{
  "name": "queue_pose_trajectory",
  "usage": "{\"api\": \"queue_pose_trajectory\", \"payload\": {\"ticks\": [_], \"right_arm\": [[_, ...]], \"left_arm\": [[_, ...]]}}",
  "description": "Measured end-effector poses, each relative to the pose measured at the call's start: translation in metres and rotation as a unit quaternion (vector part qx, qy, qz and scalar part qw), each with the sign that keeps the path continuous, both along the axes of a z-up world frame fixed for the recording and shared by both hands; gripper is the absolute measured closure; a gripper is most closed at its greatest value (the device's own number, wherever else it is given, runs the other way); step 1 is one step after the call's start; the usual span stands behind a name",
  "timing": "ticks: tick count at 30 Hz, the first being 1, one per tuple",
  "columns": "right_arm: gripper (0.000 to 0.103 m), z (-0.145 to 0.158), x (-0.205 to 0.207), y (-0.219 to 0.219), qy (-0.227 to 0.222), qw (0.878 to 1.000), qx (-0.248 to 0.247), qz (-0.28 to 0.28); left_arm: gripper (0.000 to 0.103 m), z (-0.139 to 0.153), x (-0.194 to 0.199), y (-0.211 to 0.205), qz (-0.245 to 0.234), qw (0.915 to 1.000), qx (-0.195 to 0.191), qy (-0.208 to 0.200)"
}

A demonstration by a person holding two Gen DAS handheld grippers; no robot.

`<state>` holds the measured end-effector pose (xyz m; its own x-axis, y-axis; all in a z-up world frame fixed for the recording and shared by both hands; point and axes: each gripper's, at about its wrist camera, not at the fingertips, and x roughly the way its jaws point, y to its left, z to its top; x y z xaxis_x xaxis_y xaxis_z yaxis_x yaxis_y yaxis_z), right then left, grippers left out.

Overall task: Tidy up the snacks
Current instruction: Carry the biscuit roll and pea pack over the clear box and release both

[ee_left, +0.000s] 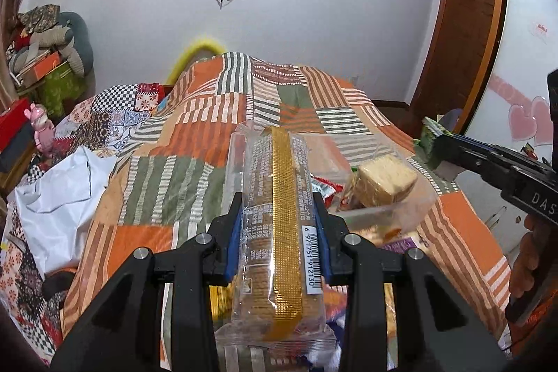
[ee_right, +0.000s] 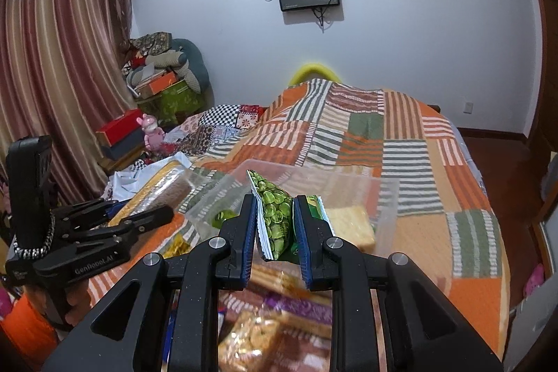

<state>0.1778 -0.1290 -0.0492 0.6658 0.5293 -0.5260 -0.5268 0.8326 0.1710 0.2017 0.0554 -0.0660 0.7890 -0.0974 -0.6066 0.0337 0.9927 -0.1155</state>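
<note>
L gripper [ee_left: 279,218] clamped on a clear cracker pack [ee_left: 279,232] w/ gold strip, held lengthwise btwn the blue pads above the quilt [ee_left: 167,135]; R gripper [ee_right: 275,225] clamped on a green pea packet [ee_right: 275,218], upright btwn its pads. Clear tub [ee_right: 387,197] sits on the quilt just ahead of both grippers, a pale cracker block [ee_right: 352,225] inside, prob. more wrappers too but blurred; loose snack packs [ee_right: 251,337] lie below the R gripper.
</note>
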Motion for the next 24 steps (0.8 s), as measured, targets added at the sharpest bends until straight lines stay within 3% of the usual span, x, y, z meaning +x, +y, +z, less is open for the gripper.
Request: {"api": "queue_pose_trajectory", "payload": {"ticks": [11, 17, 24], "right_arm": [[0.084, -0.008, 0.032, 0.028, 0.016, 1.0, -0.008, 0.008], [0.084, -0.014, 0.045, 0.038, 0.029, 0.999, -0.006, 0.017], [0.083, -0.023, 0.063, 0.054, 0.05, 0.998, -0.011, 0.029]], "left_arm": [[0.068, -0.01, 0.053, 0.01, -0.006, 0.999, -0.038, 0.023], [0.068, -0.021, 0.079, 0.014, 0.006, 0.999, -0.021, 0.04], [0.068, -0.033, 0.104, 0.016, 0.004, 0.9979, -0.029, 0.058]]}}
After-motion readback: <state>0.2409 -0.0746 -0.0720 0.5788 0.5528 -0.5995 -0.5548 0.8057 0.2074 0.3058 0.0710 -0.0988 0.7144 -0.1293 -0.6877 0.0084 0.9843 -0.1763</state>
